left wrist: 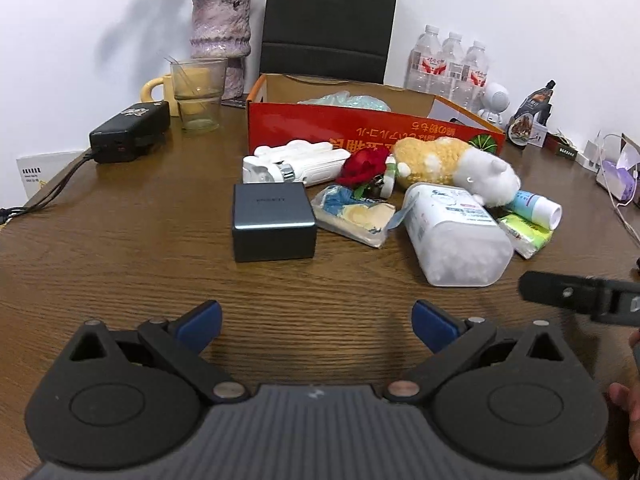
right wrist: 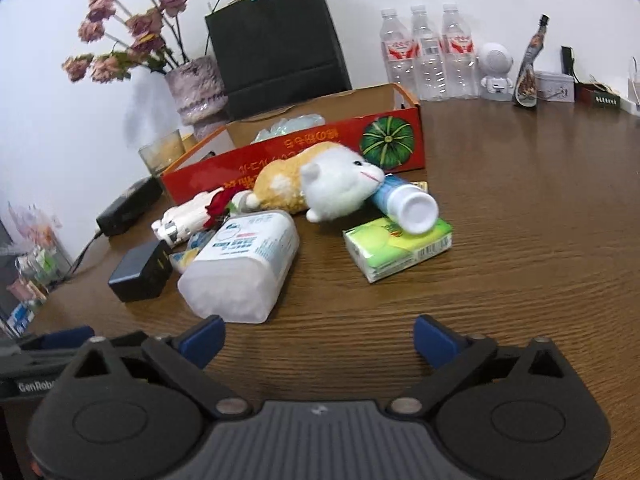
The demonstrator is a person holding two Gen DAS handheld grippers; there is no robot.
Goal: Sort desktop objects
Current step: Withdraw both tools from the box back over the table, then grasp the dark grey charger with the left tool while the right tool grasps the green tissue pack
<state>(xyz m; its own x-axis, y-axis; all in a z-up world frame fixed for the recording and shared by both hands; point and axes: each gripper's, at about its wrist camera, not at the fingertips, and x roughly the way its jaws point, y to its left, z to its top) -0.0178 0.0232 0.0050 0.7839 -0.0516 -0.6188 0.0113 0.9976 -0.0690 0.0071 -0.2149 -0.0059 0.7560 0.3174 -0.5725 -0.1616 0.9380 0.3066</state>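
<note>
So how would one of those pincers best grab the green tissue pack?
Probably across the tissue pack's two long sides at its near, bare end, coming from above and in front with the open right gripper. It lies flat, and the white tube rests across its far end.

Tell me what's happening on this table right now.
A person holds a gripper in each hand above a wooden table, facing a pile still to be sorted. The left gripper and right gripper both have open jaws and hold nothing. Loose in front of the red cardboard box lie a dark charger block, a plush toy, a white plastic container and a green tissue pack.
</note>
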